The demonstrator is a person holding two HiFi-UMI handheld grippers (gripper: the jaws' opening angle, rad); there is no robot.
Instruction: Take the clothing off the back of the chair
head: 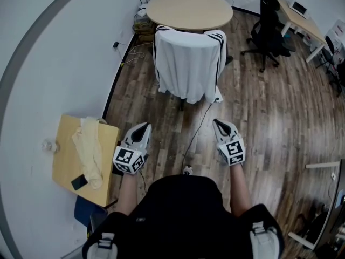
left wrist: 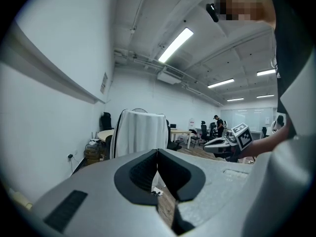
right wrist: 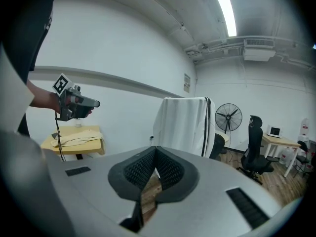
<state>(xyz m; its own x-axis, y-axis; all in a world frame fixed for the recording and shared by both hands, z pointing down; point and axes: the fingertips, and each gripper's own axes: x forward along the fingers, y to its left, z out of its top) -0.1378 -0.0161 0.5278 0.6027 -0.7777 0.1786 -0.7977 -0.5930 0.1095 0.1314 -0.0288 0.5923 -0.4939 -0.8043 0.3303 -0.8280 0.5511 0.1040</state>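
A white garment with black stripes hangs over the back of a chair, in front of a round table. The same garment shows straight ahead in the left gripper view, and the garment also appears in the right gripper view. My left gripper and right gripper are held side by side above the wooden floor, well short of the chair. Both are shut with nothing between the pads. The left gripper and the right gripper point at the garment.
A small wooden table at my left carries a cream cloth and a phone. A cable runs across the floor from the chair. A black office chair and a desk stand at the far right. The wall runs along the left.
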